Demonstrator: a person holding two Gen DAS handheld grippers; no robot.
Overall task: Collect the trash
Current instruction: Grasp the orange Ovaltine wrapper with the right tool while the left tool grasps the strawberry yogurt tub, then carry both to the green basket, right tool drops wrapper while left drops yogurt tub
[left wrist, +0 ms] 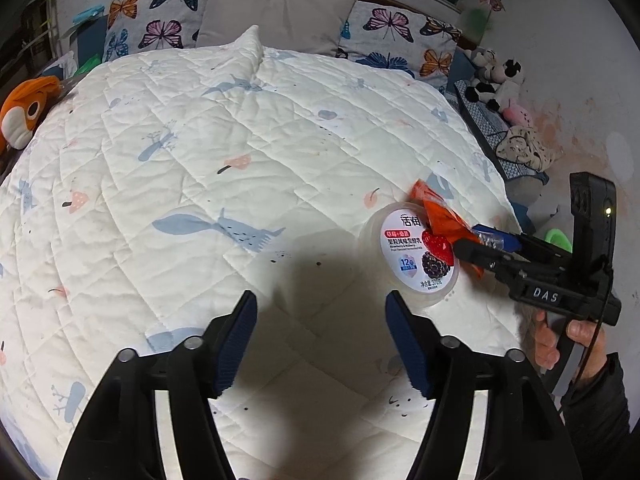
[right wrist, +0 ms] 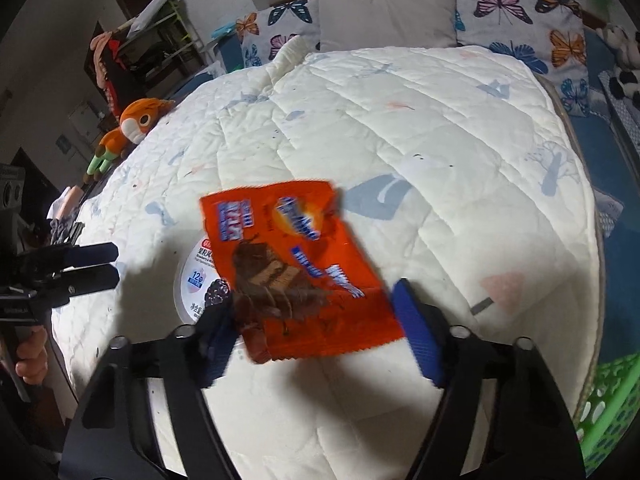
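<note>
A round yogurt cup (left wrist: 416, 252) with a strawberry and blackberry lid lies on the white quilt (left wrist: 200, 160). An orange snack wrapper (right wrist: 304, 268) rests partly over the cup (right wrist: 196, 280). My right gripper (right wrist: 316, 336) straddles the wrapper's near end. Its jaws stand apart and the wrapper, still flat, reaches both blue pads (right wrist: 416, 340). In the left wrist view the right gripper (left wrist: 468, 238) comes in from the right, over the wrapper (left wrist: 438, 216). My left gripper (left wrist: 322, 304) is open over bare quilt just left of the cup, with nothing between its fingers. It shows at the left edge (right wrist: 112, 264) of the right wrist view.
Butterfly pillows (left wrist: 160, 20) and a grey cushion (left wrist: 276, 12) line the head of the bed. An orange plush toy (right wrist: 136, 120) lies at the left edge, more plush toys (left wrist: 500, 80) at the right. A green slotted basket (right wrist: 612, 400) stands beside the bed, lower right.
</note>
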